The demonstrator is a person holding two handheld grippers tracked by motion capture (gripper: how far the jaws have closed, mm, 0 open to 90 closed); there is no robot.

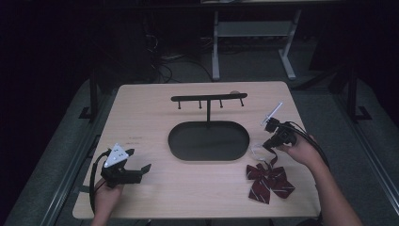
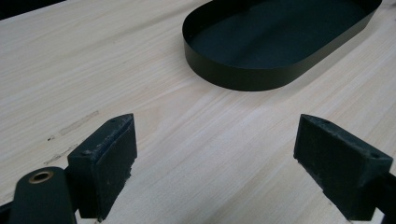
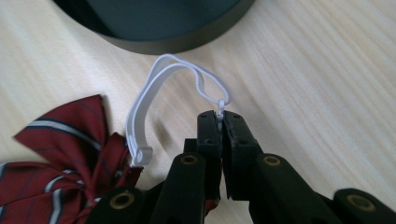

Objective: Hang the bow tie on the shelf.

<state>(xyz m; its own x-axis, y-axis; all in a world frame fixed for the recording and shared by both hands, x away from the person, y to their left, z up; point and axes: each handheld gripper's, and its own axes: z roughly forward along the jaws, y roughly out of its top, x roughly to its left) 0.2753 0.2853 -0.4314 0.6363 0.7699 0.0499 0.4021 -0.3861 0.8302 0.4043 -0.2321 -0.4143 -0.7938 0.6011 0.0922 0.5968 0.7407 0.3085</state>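
Observation:
A dark red striped bow tie lies flat near the table's front right. Its white elastic strap loops up from it toward the black oval tray. My right gripper is shut on that strap, with the pads pinching the loop near its small clasp. My left gripper stands open low over bare wood at the front left, nothing between its jaws. A black rack with hooks rises on a post from the tray at the table's middle.
The wooden table ends close behind the rack and just in front of both hands. A table frame with white legs stands on the floor beyond it. Bare wood lies between my left gripper and the tray.

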